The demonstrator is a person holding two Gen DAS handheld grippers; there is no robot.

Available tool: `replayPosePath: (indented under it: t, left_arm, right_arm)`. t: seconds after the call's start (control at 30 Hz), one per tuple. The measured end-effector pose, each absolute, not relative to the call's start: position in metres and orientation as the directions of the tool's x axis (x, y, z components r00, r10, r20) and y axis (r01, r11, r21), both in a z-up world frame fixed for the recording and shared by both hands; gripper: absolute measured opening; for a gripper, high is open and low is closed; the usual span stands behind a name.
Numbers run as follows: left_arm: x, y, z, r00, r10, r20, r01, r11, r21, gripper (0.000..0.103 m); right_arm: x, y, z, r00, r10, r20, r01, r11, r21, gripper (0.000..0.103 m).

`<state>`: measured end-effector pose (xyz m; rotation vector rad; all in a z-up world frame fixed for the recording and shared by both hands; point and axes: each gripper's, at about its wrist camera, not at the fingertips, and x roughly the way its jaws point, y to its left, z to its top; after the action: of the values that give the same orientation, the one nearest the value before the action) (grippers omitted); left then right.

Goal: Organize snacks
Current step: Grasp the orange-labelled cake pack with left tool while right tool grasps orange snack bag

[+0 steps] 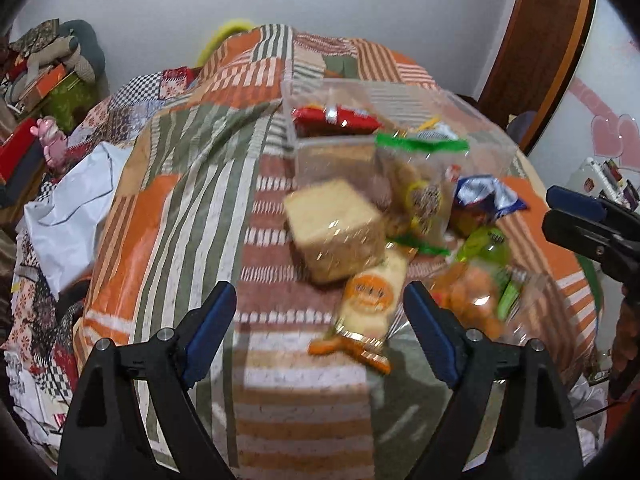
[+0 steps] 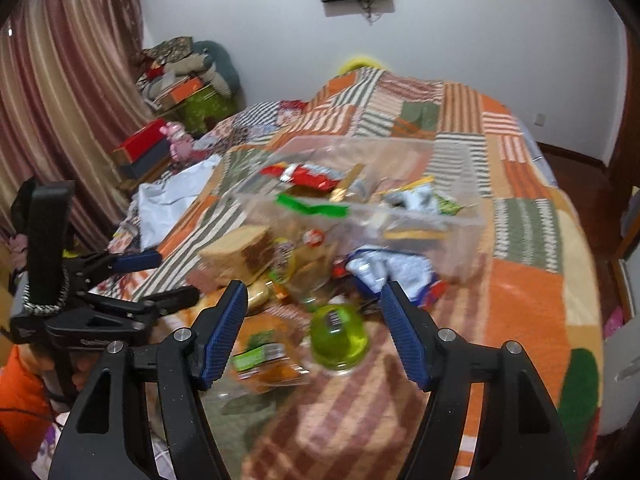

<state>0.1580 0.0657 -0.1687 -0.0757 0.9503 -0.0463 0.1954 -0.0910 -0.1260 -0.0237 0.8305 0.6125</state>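
Hovering over: patchwork bedspread (image 1: 192,184)
Left gripper (image 1: 320,328): jaws apart, nothing clamped; orange-labelled snack packet (image 1: 370,308) lies below, between the fingers
Right gripper (image 2: 312,312): jaws apart, empty, above green jelly cup (image 2: 339,338)
Snacks: loose heap near the grippers; wrapped sponge cake (image 1: 334,230) in front of clear plastic bin (image 1: 332,156)
Bin contents: red packet (image 1: 334,118), other wrappers

Print on snack wrappers (image 1: 368,300) and green jelly cup (image 2: 338,340) blurred; no text legible.
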Motion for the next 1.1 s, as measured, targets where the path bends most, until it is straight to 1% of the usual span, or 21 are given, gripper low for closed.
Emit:
replayPosePath:
  t: [0.17, 0.27, 0.33, 0.43, 0.57, 0.67, 0.73, 0.77, 0.97, 1.03, 1.07, 1.1]
  left_arm:
    - [0.150, 0.069, -0.179, 0.565, -0.113, -0.818, 0.003, 0.991, -0.135, 0.085]
    - [0.146, 0.067, -0.184, 0.558, -0.127, -0.820, 0.009, 0.989, -0.147, 0.079]
    - [0.146, 0.064, -0.188, 0.547, -0.136, -0.826, 0.017, 0.988, -0.152, 0.071]
    - [0.150, 0.062, -0.193, 0.535, -0.139, -0.833, 0.014, 0.988, -0.156, 0.068]
    - [0.158, 0.060, -0.199, 0.520, -0.174, -0.837, 0.020, 0.981, -0.192, 0.067]
    - [0.164, 0.056, -0.203, 0.514, -0.175, -0.840, 0.029, 0.982, -0.186, 0.067]
    - [0.168, 0.052, -0.204, 0.515, -0.175, -0.839, 0.036, 0.982, -0.183, 0.067]
    - [0.170, 0.051, -0.204, 0.516, -0.177, -0.838, 0.040, 0.982, -0.183, 0.067]
    - [0.180, 0.041, -0.207, 0.519, -0.189, -0.834, 0.066, 0.981, -0.181, 0.067]
    - [0.183, 0.038, -0.209, 0.522, -0.190, -0.831, 0.071, 0.981, -0.180, 0.067]
    - [0.184, 0.037, -0.209, 0.524, -0.187, -0.831, 0.071, 0.982, -0.176, 0.065]
    - [0.185, 0.036, -0.210, 0.525, -0.176, -0.833, 0.070, 0.984, -0.163, 0.059]
  right_arm:
    - [0.189, -0.073, -0.141, 0.452, 0.528, -0.719, -0.557, 0.797, 0.235, 0.066]
    - [0.189, -0.067, -0.152, 0.415, 0.539, -0.733, -0.563, 0.785, 0.258, 0.066]
    - [0.188, -0.063, -0.159, 0.387, 0.545, -0.743, -0.569, 0.776, 0.273, 0.066]
    - [0.186, -0.059, -0.165, 0.372, 0.543, -0.753, -0.576, 0.771, 0.271, 0.066]
    - [0.189, -0.060, -0.178, 0.318, 0.562, -0.764, -0.559, 0.762, 0.328, 0.066]
    - [0.189, -0.059, -0.188, 0.286, 0.568, -0.771, -0.547, 0.758, 0.355, 0.066]
    - [0.188, -0.060, -0.187, 0.294, 0.571, -0.766, -0.551, 0.756, 0.353, 0.064]
    - [0.187, -0.061, -0.186, 0.302, 0.569, -0.765, -0.553, 0.758, 0.346, 0.058]
    - [0.184, -0.069, -0.176, 0.378, 0.532, -0.758, -0.562, 0.782, 0.270, 0.052]
    - [0.184, -0.074, -0.173, 0.399, 0.520, -0.755, -0.552, 0.794, 0.254, 0.052]
    - [0.184, -0.077, -0.171, 0.407, 0.518, -0.753, -0.546, 0.798, 0.254, 0.051]
    - [0.184, -0.082, -0.169, 0.409, 0.526, -0.746, -0.542, 0.798, 0.266, 0.051]
